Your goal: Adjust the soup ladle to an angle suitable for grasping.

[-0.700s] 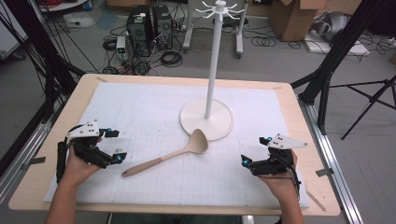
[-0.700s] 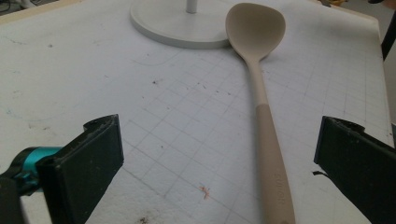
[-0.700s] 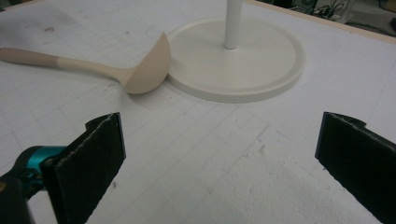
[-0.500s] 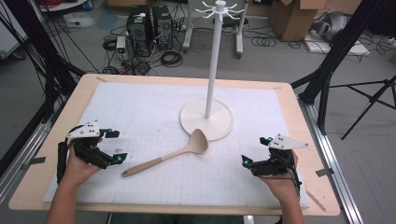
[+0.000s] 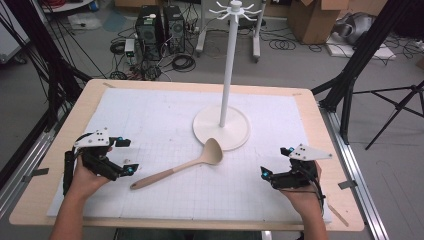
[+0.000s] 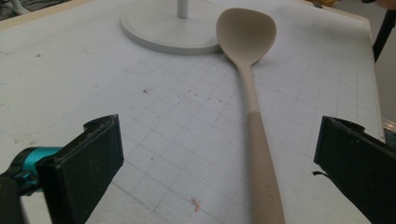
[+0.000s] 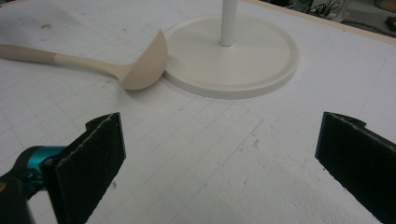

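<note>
From my remote seat I see a pale wooden worktop (image 5: 320,165) covered almost edge to edge by a white gridded mat (image 5: 165,125), scuffed and speckled with small dark marks and a little orange fleck near my left jaws in the left gripper view. A beige silicone spoon (image 5: 176,170) lies flat on the mat near the middle, its bowl touching the round base of a white hook stand (image 5: 221,126), its handle running back toward the near left. The stand's thin post rises upright to a ring of small hooks at the top. My left gripper (image 5: 125,156) sits low over the near left of the mat, jaws spread wide with nothing between them, and in the left gripper view the spoon's handle (image 6: 261,154) runs up between the jaws but well clear of both. My right gripper (image 5: 275,162) rests at the near right, jaws equally wide and empty, well apart from the spoon; in the right gripper view the spoon's bowl (image 7: 144,60) leans against the stand's base (image 7: 233,56). Beyond the worktop the room has a grey floor with tangled cables, two black computer towers (image 5: 159,27), cardboard boxes (image 5: 312,17) at the far right, and black tripod legs (image 5: 385,107) on either side.
</note>
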Available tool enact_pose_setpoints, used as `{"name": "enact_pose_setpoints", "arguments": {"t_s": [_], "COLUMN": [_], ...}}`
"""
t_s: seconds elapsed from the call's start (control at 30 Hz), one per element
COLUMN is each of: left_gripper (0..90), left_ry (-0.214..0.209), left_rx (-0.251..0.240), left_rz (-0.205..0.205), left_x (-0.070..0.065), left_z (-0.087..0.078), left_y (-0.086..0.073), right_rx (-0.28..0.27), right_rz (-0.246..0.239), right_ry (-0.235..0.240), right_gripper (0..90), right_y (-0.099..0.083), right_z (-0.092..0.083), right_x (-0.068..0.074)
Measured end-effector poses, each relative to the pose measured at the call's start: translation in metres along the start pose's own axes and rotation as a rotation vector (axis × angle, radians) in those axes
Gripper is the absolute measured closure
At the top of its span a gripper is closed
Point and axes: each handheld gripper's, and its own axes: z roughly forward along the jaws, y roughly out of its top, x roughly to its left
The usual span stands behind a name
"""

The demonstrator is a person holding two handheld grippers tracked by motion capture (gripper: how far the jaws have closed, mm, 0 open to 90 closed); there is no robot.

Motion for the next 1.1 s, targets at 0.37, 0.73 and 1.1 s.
{"name": "enact_pose_setpoints", "arguments": {"t_s": [0.37, 0.73, 1.1], "left_gripper": [1.7, 1.7, 1.7], "left_ry": [-0.039, -0.094, -0.108], "left_rx": [0.046, 0.107, 0.207], "left_rz": [0.034, 0.057, 0.060], "left_x": [-0.007, -0.014, -0.021], "left_z": [0.028, 0.061, 0.093], "left_y": [0.019, 0.038, 0.036], "right_rx": [0.001, 0.006, 0.017], "right_rz": [-0.003, -0.004, -0.012], "right_ry": [-0.014, -0.011, -0.008], "right_gripper": [0.5, 0.5, 0.5], "right_y": [0.000, 0.000, 0.000], "right_z": [-0.003, -0.003, 0.000], "right_x": [-0.002, -0.002, -0.002]}}
